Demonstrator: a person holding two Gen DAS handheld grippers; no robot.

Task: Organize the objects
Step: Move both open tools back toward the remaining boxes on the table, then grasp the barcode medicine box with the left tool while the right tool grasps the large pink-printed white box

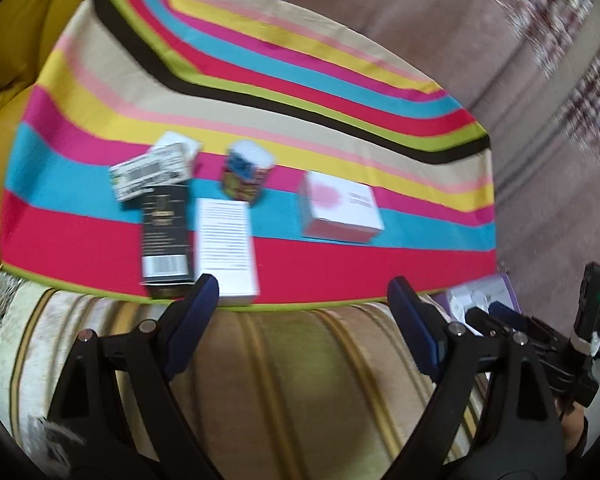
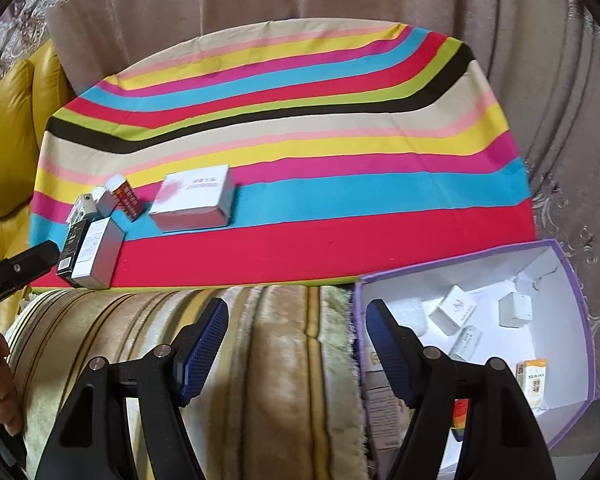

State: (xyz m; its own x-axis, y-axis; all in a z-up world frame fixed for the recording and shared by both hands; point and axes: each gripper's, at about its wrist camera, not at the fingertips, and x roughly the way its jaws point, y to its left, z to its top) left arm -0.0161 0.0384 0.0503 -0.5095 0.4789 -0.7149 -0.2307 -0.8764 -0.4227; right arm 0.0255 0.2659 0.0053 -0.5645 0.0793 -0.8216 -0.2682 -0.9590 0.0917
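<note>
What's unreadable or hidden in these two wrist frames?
- Left wrist view: motion blur smears the print on the black box and the white box.
- Left wrist view: the purple bin is mostly hidden behind the right gripper.
- Right wrist view: the right gripper, jaws open and empty, covers the bin's near contents.
- Right wrist view: the left gripper is cut off by the left edge.
- Right wrist view: the small boxes by the black one are too small to read.
</note>
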